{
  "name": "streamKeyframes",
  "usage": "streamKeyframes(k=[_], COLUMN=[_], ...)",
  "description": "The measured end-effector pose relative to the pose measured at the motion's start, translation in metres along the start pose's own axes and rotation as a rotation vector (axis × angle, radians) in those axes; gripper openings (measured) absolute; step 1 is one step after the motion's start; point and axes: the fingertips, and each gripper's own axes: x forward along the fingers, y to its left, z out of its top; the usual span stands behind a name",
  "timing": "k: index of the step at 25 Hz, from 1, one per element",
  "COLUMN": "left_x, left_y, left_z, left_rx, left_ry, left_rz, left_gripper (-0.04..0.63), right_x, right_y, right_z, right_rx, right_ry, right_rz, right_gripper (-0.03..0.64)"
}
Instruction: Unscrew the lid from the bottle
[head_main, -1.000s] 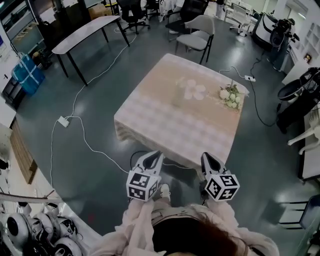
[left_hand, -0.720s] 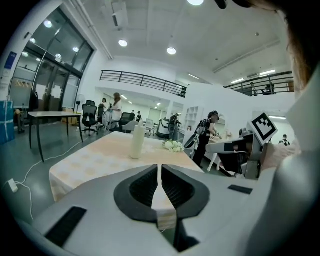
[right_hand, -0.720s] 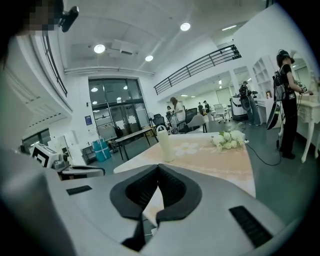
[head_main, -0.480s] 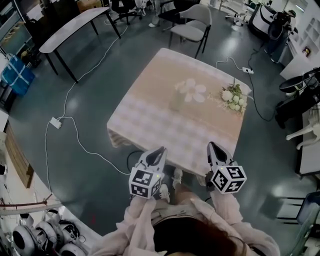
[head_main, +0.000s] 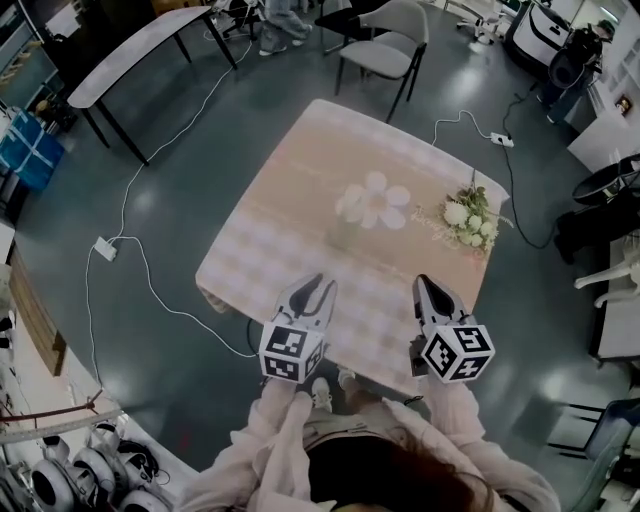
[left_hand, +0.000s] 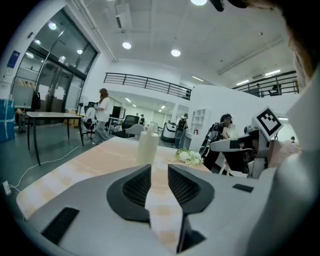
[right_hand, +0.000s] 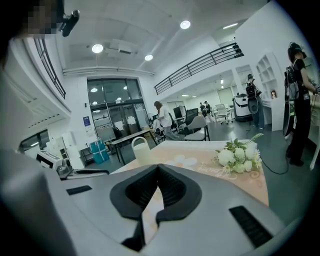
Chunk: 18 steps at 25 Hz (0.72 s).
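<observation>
A pale translucent bottle (head_main: 346, 214) stands upright with its lid on, near the middle of a table (head_main: 260, 260) under a beige checked cloth. In the left gripper view the bottle (left_hand: 147, 145) is well ahead of the jaws, and in the right gripper view the bottle (right_hand: 141, 150) sits ahead and slightly left. My left gripper (head_main: 318, 286) hovers over the table's near edge; its jaws are opening, a narrow gap between them and nothing in it (left_hand: 159, 170). My right gripper (head_main: 426, 287) is level with it to the right, shut and empty (right_hand: 158, 168).
A white flower bouquet (head_main: 470, 219) lies at the table's right side, and a flower print (head_main: 377, 199) is beside the bottle. A grey chair (head_main: 383, 38) stands beyond the table, a long table (head_main: 130, 55) at far left. A cable (head_main: 140, 262) runs across the floor.
The table has come nearer, and both grippers now reach over its near edge. The left jaws have parted slightly; the right jaws stay shut.
</observation>
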Motion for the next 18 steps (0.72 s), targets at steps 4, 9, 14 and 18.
streamKeyframes(k=[4, 9, 14, 18], left_x=[0.046, 0.098, 0.144, 0.170], left_y=[0.015, 0.034, 0.047, 0.054], left_z=[0.004, -0.001, -0.013, -0.011], left_rx=[-0.004, 0.027, 0.079, 0.145], left_ry=[0.020, 0.022, 0.020, -0.010], left_rz=[0.011, 0.045, 0.052, 0.063], left_gripper=[0.226, 0.316, 0.347, 0.348], right_x=[0.027, 0.057, 0.082, 0.095], right_y=[-0.019, -0.041, -0.061, -0.075], right_z=[0.000, -0.012, -0.025, -0.033], right_rx=[0.020, 0.037, 0.074, 0.100], right_ry=[0.028, 0.077, 0.111, 0.136], right_rz=[0.010, 0.019, 0.024, 0.032], right_gripper=[0.012, 0.012, 0.012, 0.012])
